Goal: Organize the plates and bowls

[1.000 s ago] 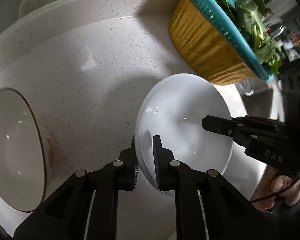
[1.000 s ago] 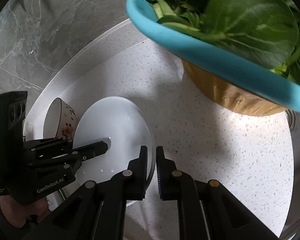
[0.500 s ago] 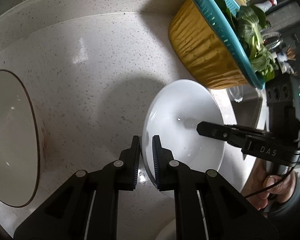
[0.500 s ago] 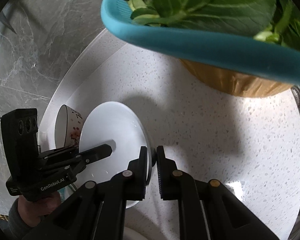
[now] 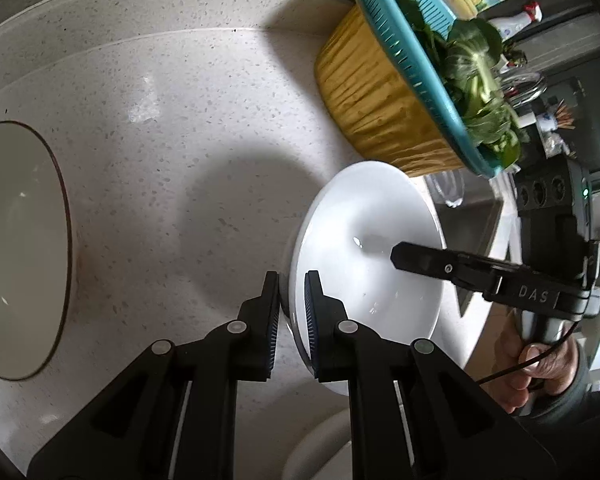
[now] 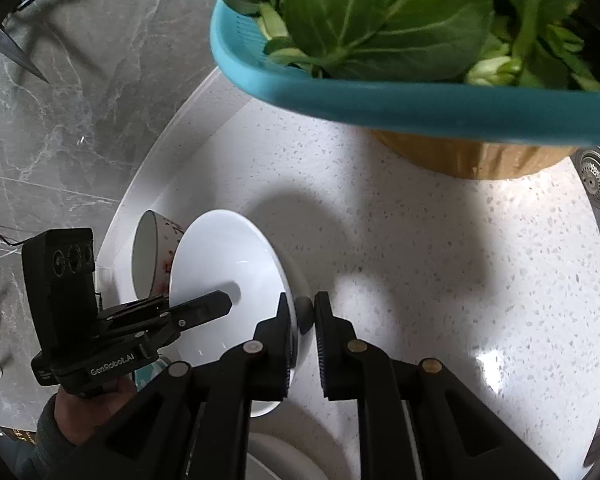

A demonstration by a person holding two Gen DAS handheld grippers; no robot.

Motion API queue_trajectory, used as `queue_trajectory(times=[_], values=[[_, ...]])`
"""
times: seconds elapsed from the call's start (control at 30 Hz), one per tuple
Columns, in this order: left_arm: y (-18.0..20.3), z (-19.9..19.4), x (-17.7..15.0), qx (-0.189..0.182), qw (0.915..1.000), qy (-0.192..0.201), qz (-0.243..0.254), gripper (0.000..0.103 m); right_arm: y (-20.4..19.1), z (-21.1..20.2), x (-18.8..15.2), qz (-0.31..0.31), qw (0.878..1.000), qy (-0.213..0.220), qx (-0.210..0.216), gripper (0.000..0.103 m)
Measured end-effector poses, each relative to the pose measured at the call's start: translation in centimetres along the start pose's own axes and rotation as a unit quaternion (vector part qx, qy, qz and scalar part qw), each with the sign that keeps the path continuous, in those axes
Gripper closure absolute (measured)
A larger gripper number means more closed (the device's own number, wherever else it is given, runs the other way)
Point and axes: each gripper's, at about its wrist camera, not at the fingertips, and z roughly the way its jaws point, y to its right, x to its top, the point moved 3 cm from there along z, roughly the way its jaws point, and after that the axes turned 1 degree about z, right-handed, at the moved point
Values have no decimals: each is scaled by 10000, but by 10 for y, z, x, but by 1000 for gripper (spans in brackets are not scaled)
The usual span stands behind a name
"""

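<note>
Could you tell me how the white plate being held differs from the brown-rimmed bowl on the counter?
The white plate is plain white and shallow; the bowl is deeper, with a thin brown rim line and a reddish pattern outside. The plate is clamped at opposite edges by the left hand-held gripper and the right hand-held gripper; nothing grips the bowl. Both are round, glossy and empty.

Open speckled worktop (image 5: 188,184) lies between the tilted white plate (image 5: 372,256) and the brown-rimmed bowl (image 5: 20,248) at the left edge, wide enough for a hand-held gripper to pass. Behind the plate, the yellow basin (image 5: 376,116) carrying a teal colander (image 6: 380,96) of greens overhangs the worktop and blocks the way over there. On the other side a bare stretch of worktop reaches the sink drain (image 6: 596,178). A patterned cup (image 6: 152,252) lies just beside the plate near the wall.
</note>
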Motion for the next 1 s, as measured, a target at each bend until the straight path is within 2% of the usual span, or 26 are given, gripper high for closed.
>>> queue_trajectory(times=[0.17,0.43,0.7,1.0], values=[[16,-15,-10,74,9998,69,151,93,-3,-13,-7,-50,10000,40,51,89],[38,-45,-39,70,9998,163,106,93,-12,-41,-28,-169,9997,35,200,89],[55,-68,-93,59,9998,171,-100,93,-29,-58,-66,-349,9987,-251,287,88],[54,-61,-164,-36,9986,52,-535,93,-24,-53,-113,-320,9961,-747,355,88]])
